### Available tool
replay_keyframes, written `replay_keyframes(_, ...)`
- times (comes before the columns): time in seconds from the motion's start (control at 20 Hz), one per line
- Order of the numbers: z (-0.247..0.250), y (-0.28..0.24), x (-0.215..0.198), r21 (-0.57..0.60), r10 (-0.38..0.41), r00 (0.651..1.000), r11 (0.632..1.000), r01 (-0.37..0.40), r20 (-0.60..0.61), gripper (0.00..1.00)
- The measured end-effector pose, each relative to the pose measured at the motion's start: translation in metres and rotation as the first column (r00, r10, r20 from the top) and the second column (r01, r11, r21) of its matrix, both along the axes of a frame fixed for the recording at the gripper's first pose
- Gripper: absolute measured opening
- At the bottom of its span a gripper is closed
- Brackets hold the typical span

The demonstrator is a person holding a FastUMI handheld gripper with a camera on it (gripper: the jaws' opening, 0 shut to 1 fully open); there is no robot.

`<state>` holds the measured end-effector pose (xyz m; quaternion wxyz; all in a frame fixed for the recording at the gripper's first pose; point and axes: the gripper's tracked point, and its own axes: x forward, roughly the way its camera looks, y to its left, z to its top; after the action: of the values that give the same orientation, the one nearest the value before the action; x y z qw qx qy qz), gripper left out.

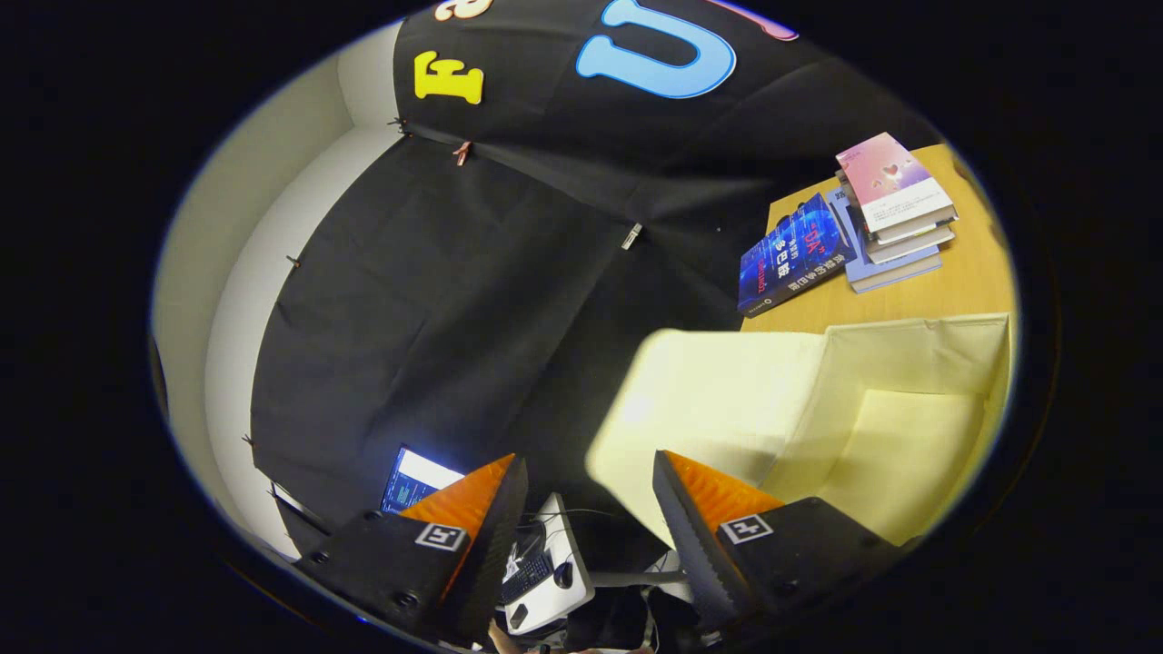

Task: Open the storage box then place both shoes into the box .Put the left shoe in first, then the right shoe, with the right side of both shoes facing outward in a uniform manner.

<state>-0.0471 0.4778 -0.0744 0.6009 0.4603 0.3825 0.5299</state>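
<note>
Just ahead of the claw's right finger sits the pale yellow fabric storage box (818, 409), its near corner almost at that fingertip, top open. Beyond it runs the wooden tabletop (972, 272) with stacked books (895, 213). The claw (591, 472) gapes wide, gripping nothing, dark cloth ahead.

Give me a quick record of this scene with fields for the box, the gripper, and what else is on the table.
storage box: pale yellow fabric box, open, inside looks empty, just ahead of the right finger
hand-held gripper: fingers apart, holding nothing
table: wooden top beyond the box
books: stack with a blue book leaning beside it
shoes: none seen in the box
</note>
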Motion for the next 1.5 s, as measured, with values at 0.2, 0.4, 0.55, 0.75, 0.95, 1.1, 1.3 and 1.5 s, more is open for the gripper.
replay_keyframes(0.2,-0.050,-0.029,0.002,-0.186,-0.013,1.000,0.982,0.015,0.013,0.91)
replay_keyframes(0.4,-0.079,-0.082,0.008,-0.291,-0.088,0.995,0.954,0.074,-0.035,0.92)
replay_keyframes(0.55,-0.095,-0.133,0.015,-0.353,-0.152,0.987,0.927,0.125,-0.050,0.92)
replay_keyframes(0.75,-0.141,-0.209,0.037,-0.509,-0.279,0.959,0.834,0.214,-0.055,0.92)
replay_keyframes(0.95,-0.207,-0.276,0.030,-0.700,-0.309,0.949,0.692,0.174,-0.070,0.92)
replay_keyframes(1.1,-0.255,-0.305,0.008,-0.804,-0.293,0.946,0.590,0.066,-0.138,0.90)
replay_keyframes(1.3,-0.305,-0.309,-0.015,-0.842,-0.268,0.924,0.530,-0.095,-0.273,0.86)
replay_keyframes(1.5,-0.344,-0.303,-0.017,-0.867,-0.275,0.908,0.473,-0.158,-0.316,0.76)
